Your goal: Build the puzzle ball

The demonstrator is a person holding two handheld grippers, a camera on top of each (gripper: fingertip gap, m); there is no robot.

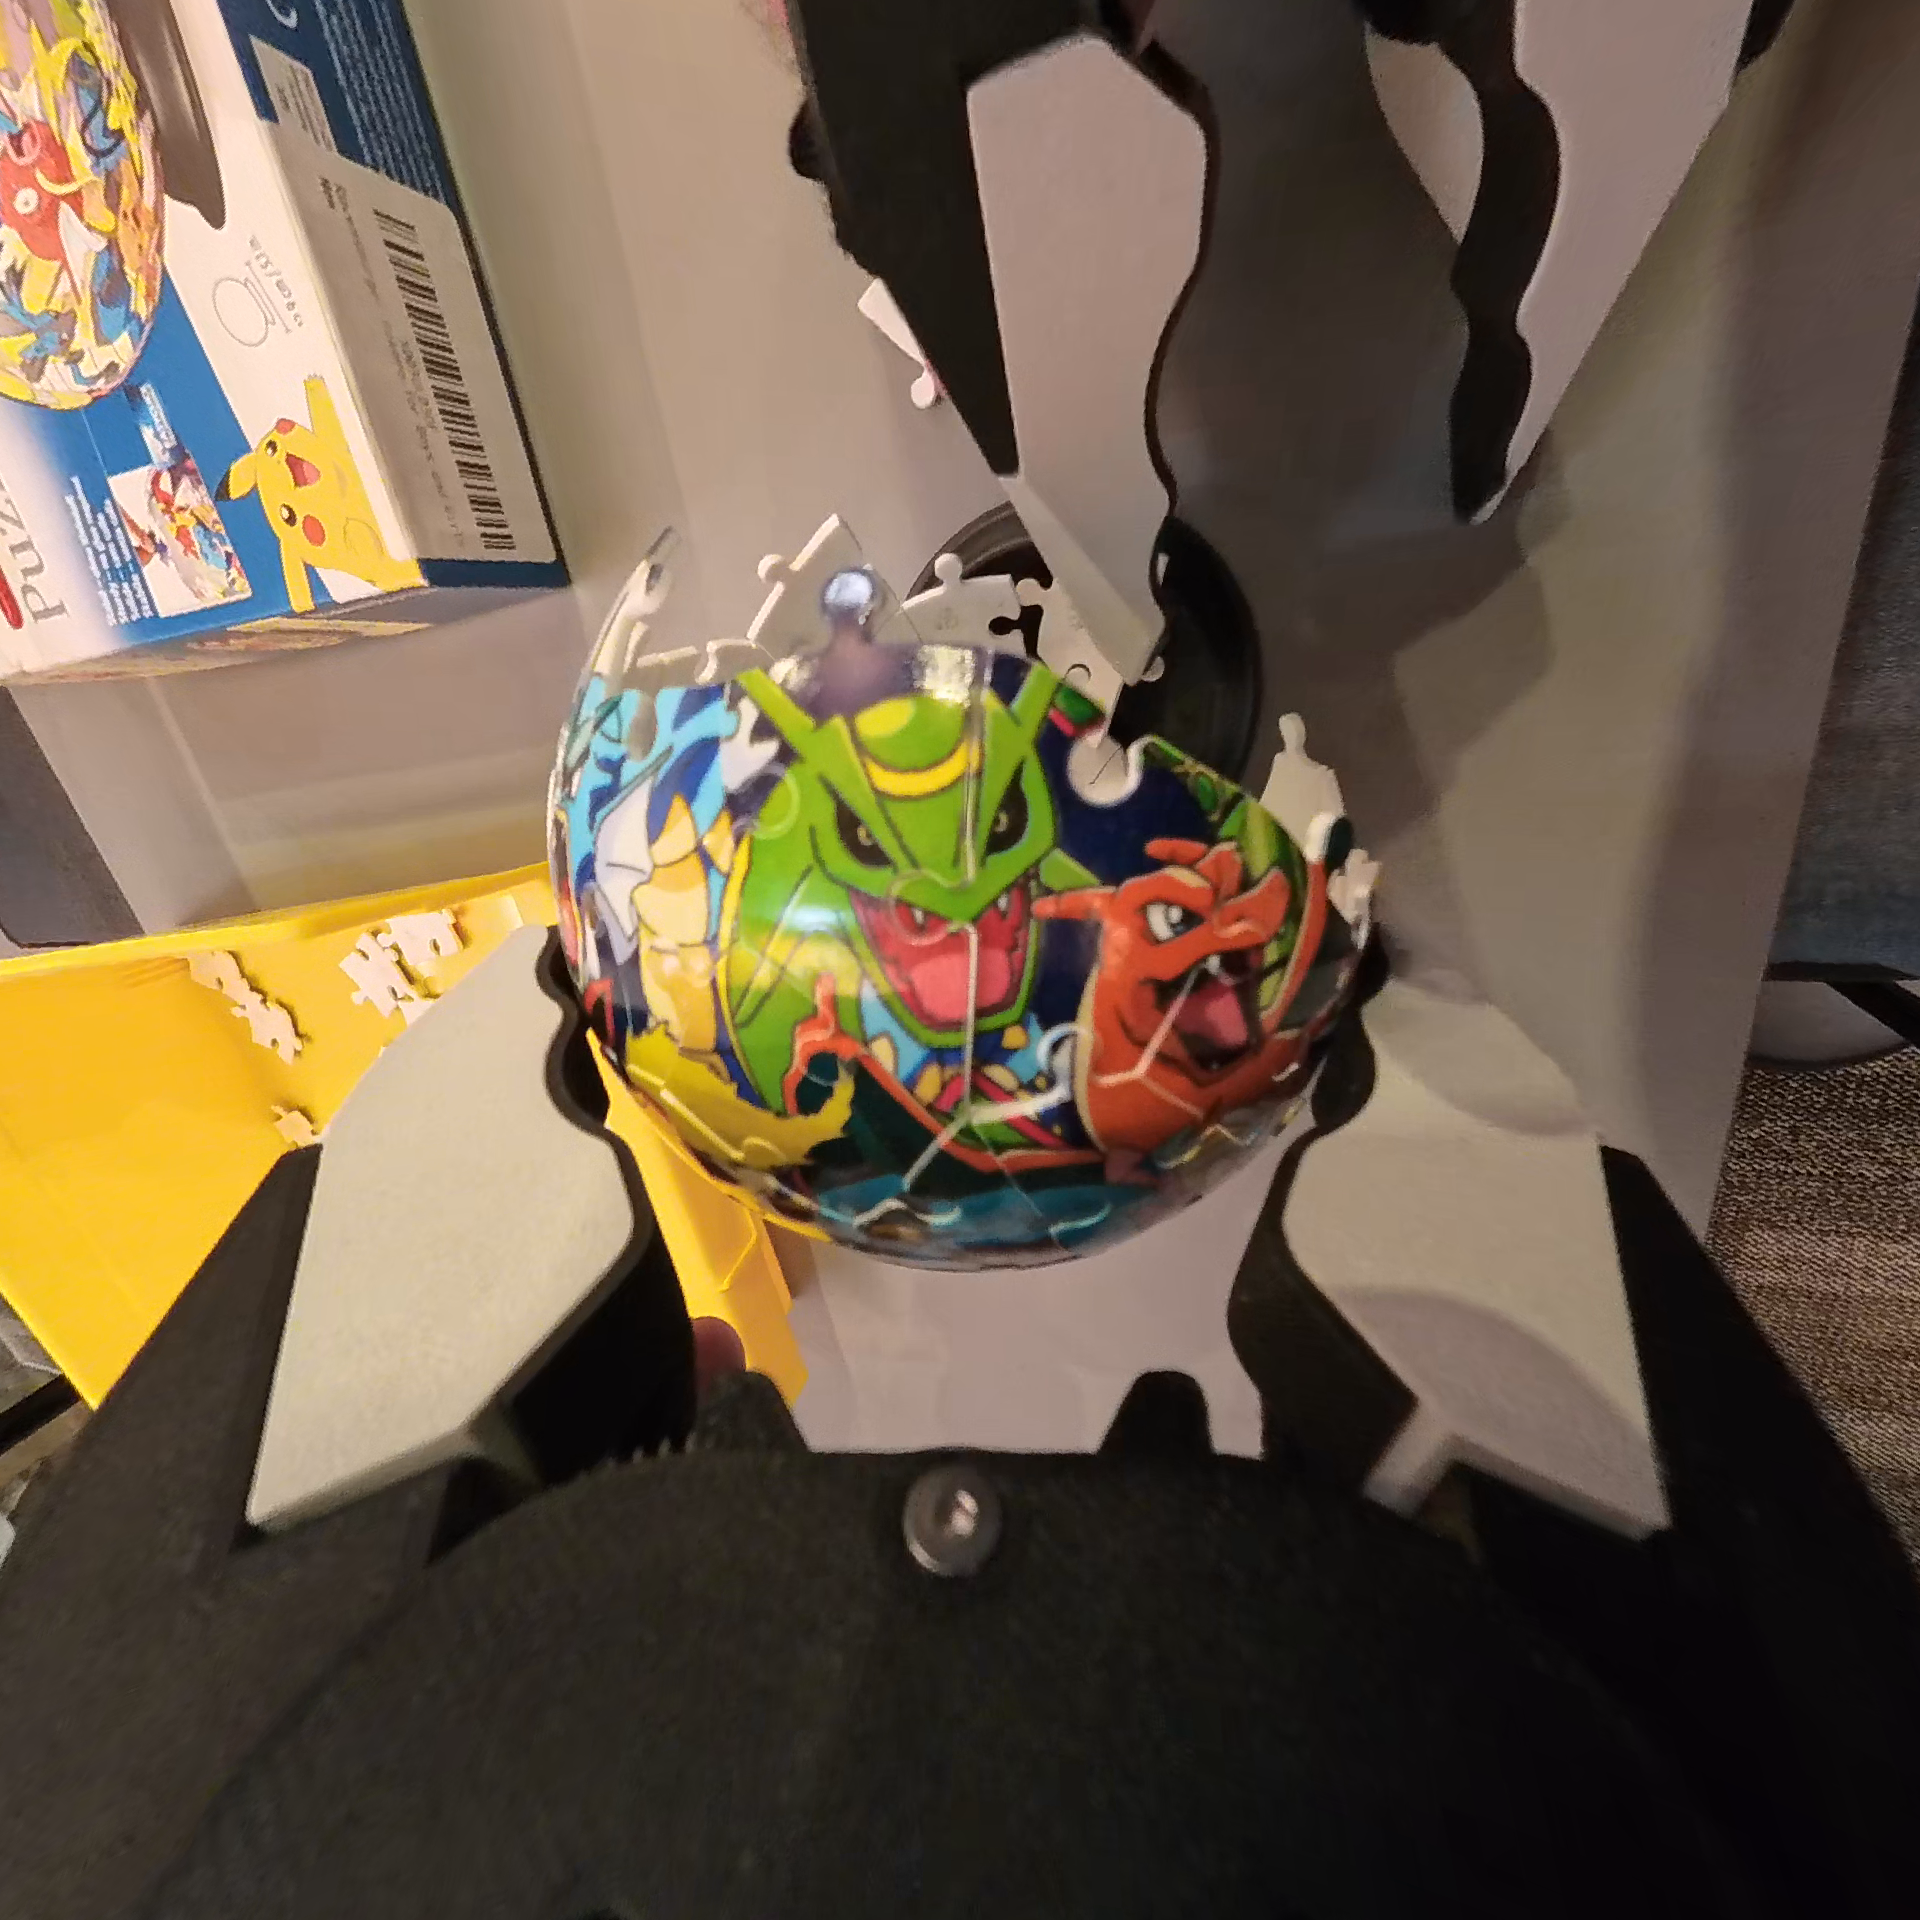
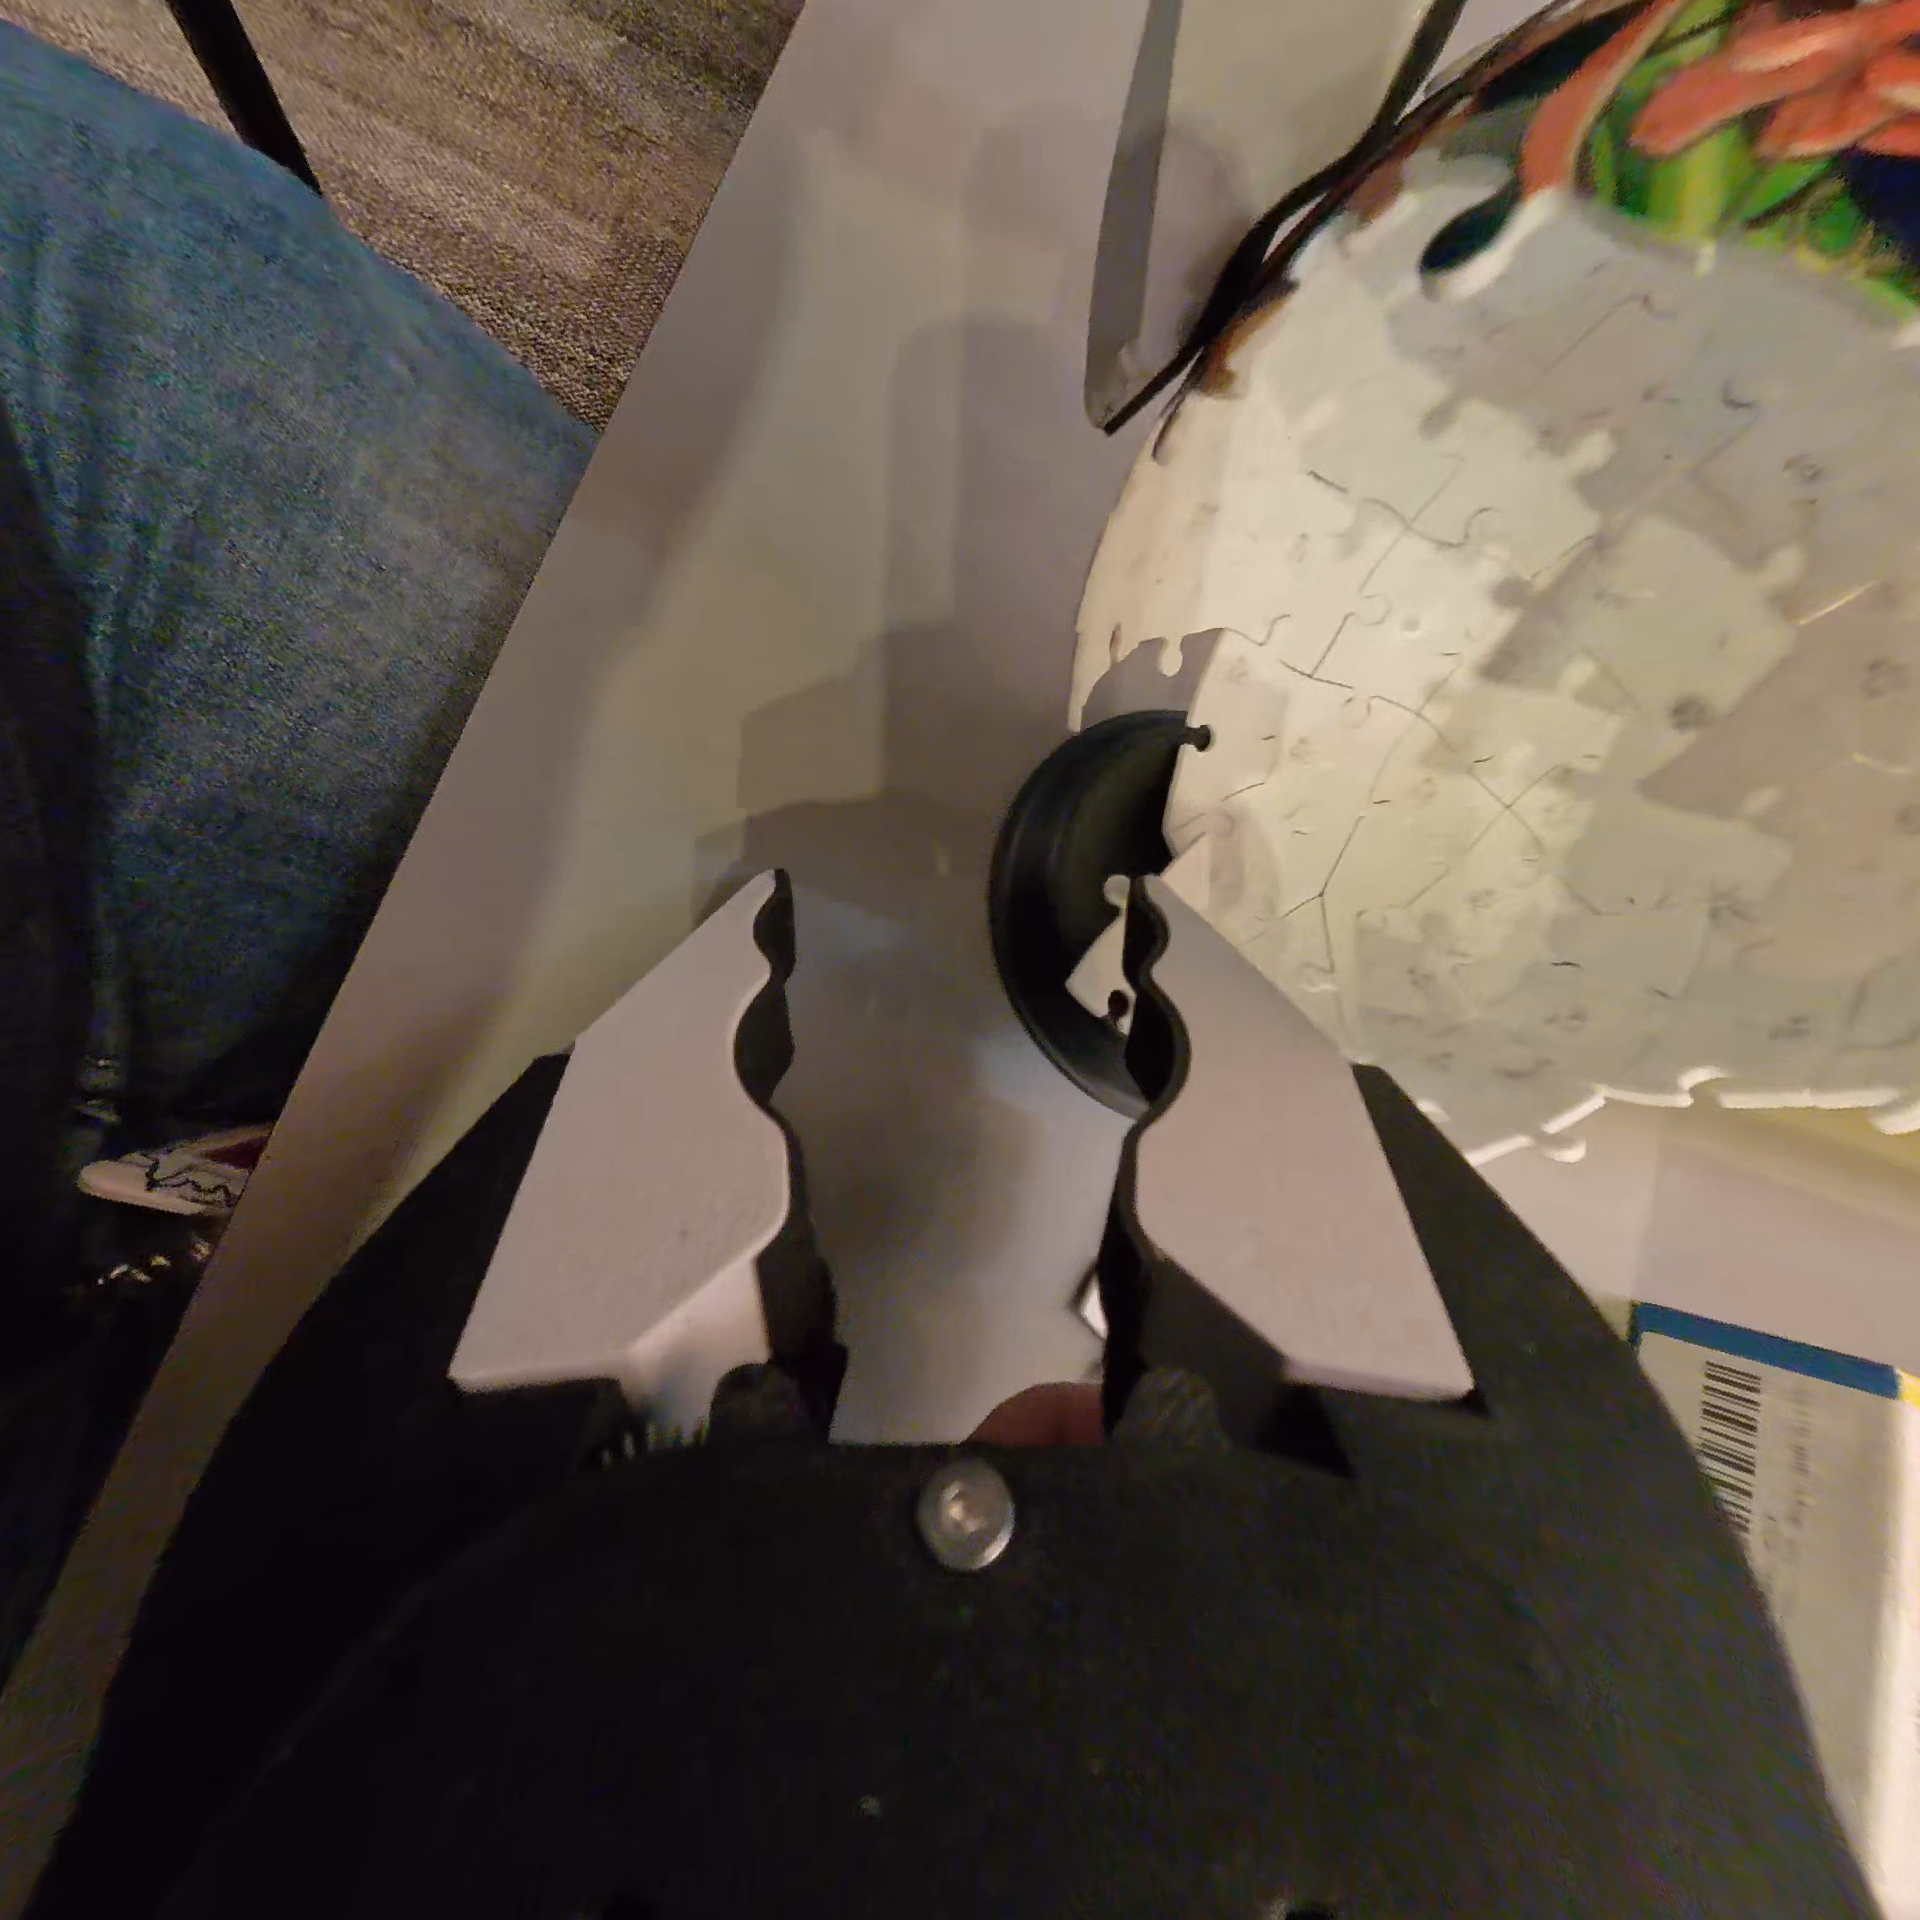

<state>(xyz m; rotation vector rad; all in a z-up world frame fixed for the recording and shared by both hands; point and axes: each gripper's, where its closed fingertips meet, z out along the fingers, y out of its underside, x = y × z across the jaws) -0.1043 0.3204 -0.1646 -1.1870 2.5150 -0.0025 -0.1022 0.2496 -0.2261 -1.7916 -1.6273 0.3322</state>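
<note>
The half-built puzzle ball (image 1: 935, 935) has bright cartoon creatures outside and a jagged open rim on top. My left gripper (image 1: 956, 987) is shut on it, one finger on each side, holding it over the white table (image 1: 1662, 779). My right gripper (image 1: 1309, 571) comes in from above, open, and one fingertip touches the ball's rim. In the right wrist view my right gripper (image 2: 956, 904) is open beside the ball's white inside (image 2: 1507, 727). A small white piece (image 2: 1096, 961) sits at its right fingertip. A black ring stand (image 2: 1049, 935) lies on the table behind the ball; it also shows in the left wrist view (image 1: 1216, 644).
The puzzle's box (image 1: 260, 312) stands at the back left. A yellow tray (image 1: 125, 1143) with several loose white pieces (image 1: 400, 951) lies to the left. Another loose piece (image 1: 899, 343) lies farther back. A person's leg in jeans (image 2: 208, 571) is past the table edge, over carpet (image 2: 520, 125).
</note>
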